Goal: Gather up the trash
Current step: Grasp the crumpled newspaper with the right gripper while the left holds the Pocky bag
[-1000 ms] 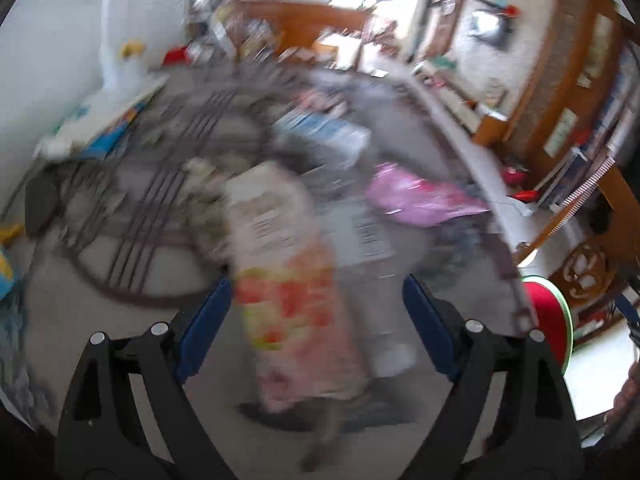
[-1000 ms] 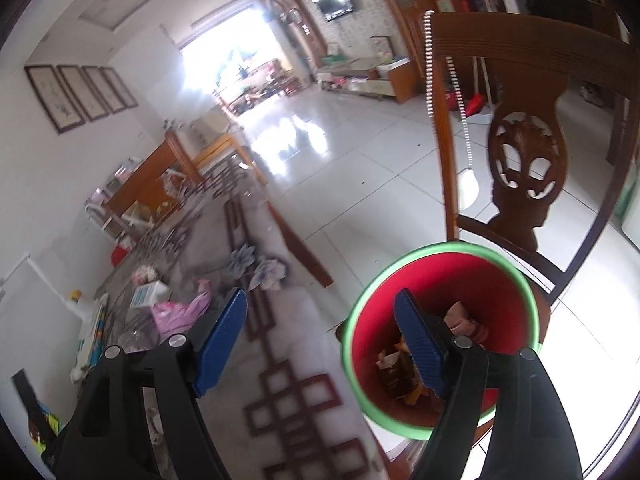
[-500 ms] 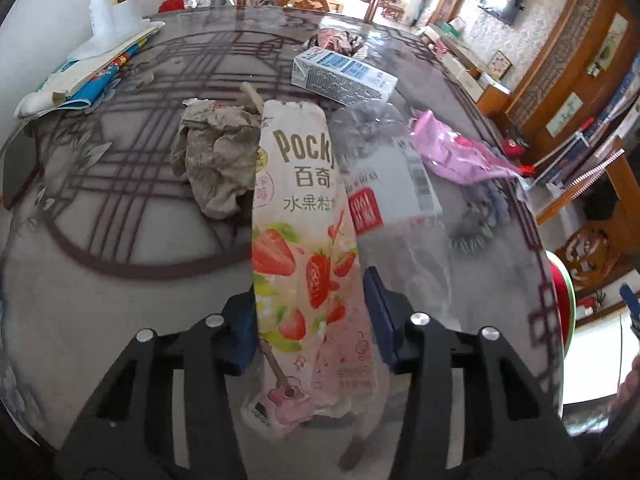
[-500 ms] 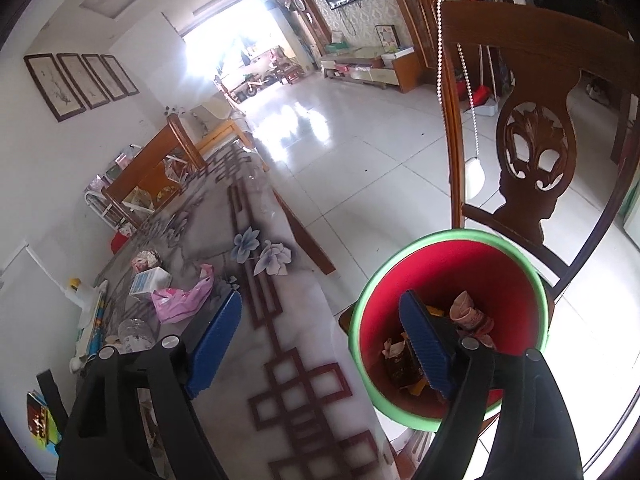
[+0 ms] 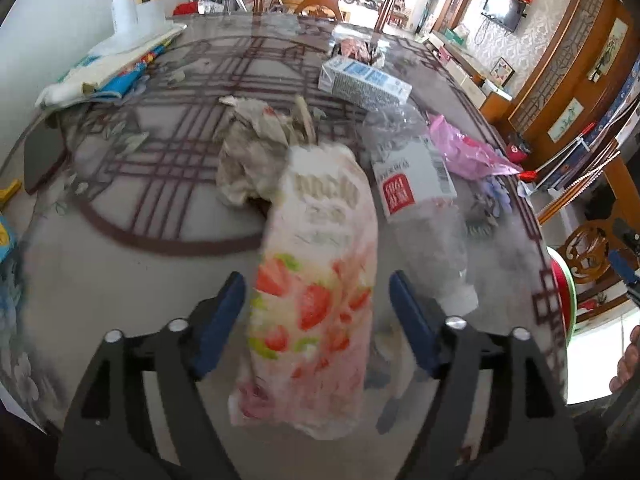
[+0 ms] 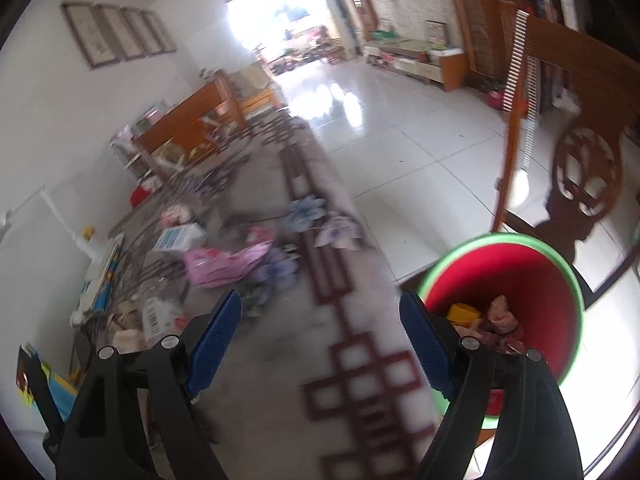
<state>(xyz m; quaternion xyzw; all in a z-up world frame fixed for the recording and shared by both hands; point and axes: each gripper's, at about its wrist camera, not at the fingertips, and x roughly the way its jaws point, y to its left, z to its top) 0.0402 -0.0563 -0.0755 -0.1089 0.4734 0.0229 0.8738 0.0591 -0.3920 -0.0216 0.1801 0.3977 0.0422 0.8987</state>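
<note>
Left wrist view: the left gripper is being opened, its blue pads clear of the pink strawberry-printed snack wrapper lying between them on the patterned glass-topped table. A crumpled beige paper wad, a crushed clear plastic bottle, a blue-and-white carton and a pink plastic bag are being left uncollected.

Right wrist view: the right gripper is being held wide and empty beside the red green-rimmed bin, which is already holding some trash.

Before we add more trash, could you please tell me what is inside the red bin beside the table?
The red bin already holds trash: something yellow, a crumpled pinkish wad and darker scraps. The right gripper finger hides the bin's near side, and the bottom is covered.
</note>
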